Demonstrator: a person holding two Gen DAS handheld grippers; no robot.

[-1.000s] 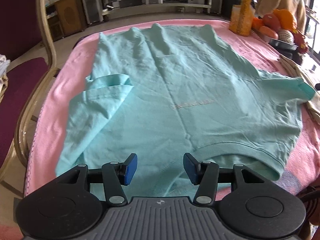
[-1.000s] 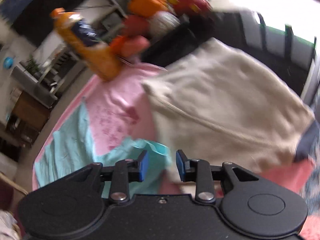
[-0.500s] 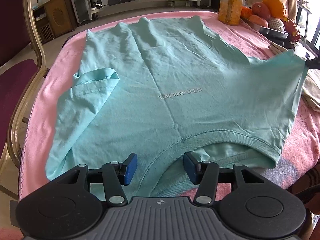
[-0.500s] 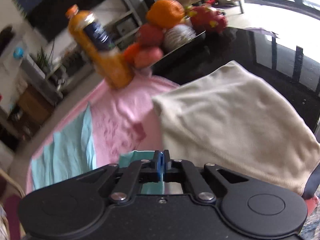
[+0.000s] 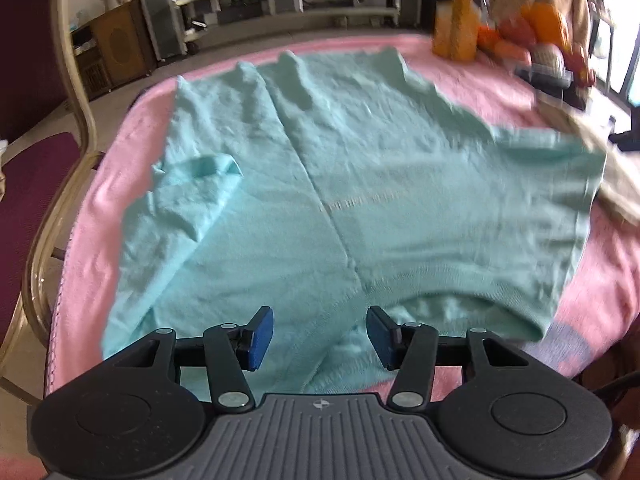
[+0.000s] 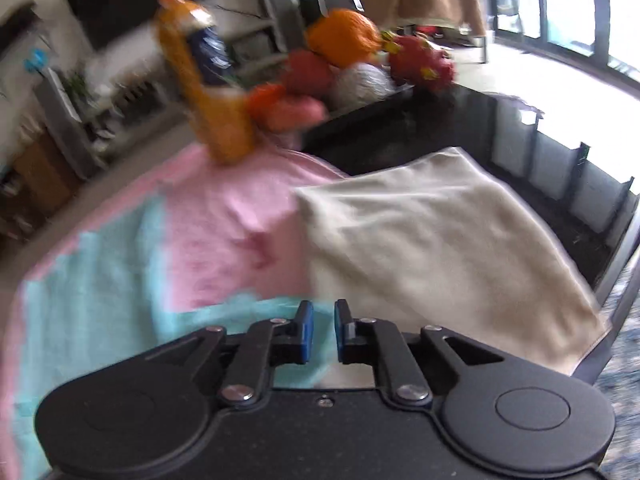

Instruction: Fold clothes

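Observation:
A teal T-shirt (image 5: 360, 184) lies spread flat on the pink table cover (image 5: 480, 92), collar nearest me. My left gripper (image 5: 320, 336) hovers open just above the collar, nothing between its blue pads. The shirt's left sleeve (image 5: 200, 176) is folded in on itself; the right sleeve (image 5: 576, 160) lies stretched out to the right. In the right wrist view my right gripper (image 6: 323, 330) sits over that teal sleeve (image 6: 248, 316). Its jaws are opening, a narrow gap shows between the pads, and no cloth looks pinched.
A folded beige cloth (image 6: 440, 248) lies right of the sleeve, at the table's edge. Behind it stand an orange drink bottle (image 6: 208, 92) and a dark tray of fruit (image 6: 344, 68). A wooden chair (image 5: 60, 160) stands at the left.
The right gripper closed on the right sleeve, drew it outward and has now parted its pads again. The sleeve lies flatter and wider. The left gripper stayed open above the collar.

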